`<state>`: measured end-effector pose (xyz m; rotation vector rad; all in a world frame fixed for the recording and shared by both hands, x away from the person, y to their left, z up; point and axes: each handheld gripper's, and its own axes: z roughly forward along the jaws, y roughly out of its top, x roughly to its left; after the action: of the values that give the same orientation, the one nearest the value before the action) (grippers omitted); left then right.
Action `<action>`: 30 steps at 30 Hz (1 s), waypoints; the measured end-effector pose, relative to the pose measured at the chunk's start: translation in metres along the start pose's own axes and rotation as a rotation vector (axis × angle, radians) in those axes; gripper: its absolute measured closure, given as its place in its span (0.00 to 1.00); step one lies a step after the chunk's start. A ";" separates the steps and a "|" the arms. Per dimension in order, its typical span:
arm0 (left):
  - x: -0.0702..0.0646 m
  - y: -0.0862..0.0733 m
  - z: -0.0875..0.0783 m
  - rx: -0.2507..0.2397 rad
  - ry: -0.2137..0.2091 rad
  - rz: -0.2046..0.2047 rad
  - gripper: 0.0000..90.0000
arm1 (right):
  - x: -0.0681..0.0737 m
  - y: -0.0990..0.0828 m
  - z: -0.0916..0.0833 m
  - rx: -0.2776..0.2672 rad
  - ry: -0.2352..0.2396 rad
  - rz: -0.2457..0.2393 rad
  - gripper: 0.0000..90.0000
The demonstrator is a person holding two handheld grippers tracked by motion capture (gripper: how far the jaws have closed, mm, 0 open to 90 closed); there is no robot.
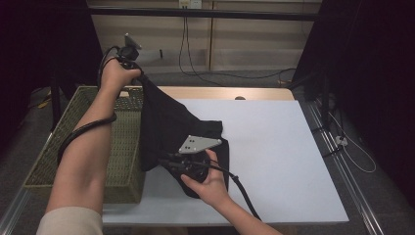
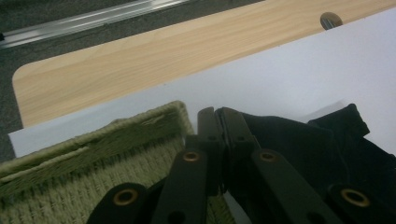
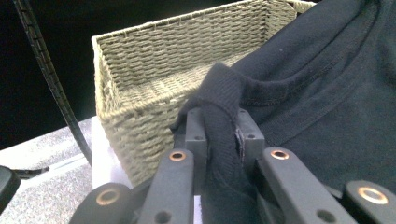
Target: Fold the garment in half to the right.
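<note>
We hold the limp black cotton garment [image 1: 169, 125] pinched in both closed grippers, left [image 1: 142, 77] and right [image 1: 164, 161], with the green woven wicker basket [image 1: 93, 147] at nine o'clock.

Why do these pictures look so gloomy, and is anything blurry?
High view: dim room, the white table sheet brightest, the black cloth garment nearly featureless. Left gripper view: near jaws soft, pale wooden tabletop sharp. Right gripper view: green woven basket crisp, background black.

Your wooden tabletop [image 1: 230, 92] bare along its far edge, white sheet [image 1: 274, 147] covering the rest, green woven basket [image 1: 122, 147] at your left edge, lower part of black garment [image 1: 171, 127] resting mid-sheet beside it
</note>
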<state>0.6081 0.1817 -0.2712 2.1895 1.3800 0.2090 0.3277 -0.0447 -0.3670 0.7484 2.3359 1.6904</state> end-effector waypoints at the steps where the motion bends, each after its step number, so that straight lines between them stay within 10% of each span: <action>1: 0.000 0.000 0.000 0.000 0.000 0.000 0.98 | 0.001 0.001 0.001 -0.003 0.002 0.000 0.88; 30: 0.025 -0.017 -0.025 0.015 0.012 -0.051 0.97 | 0.023 0.019 0.025 -0.002 0.053 -0.040 0.88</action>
<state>0.5963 0.2179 -0.2631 2.1658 1.4461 0.1935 0.3242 -0.0084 -0.3541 0.6593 2.3672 1.7166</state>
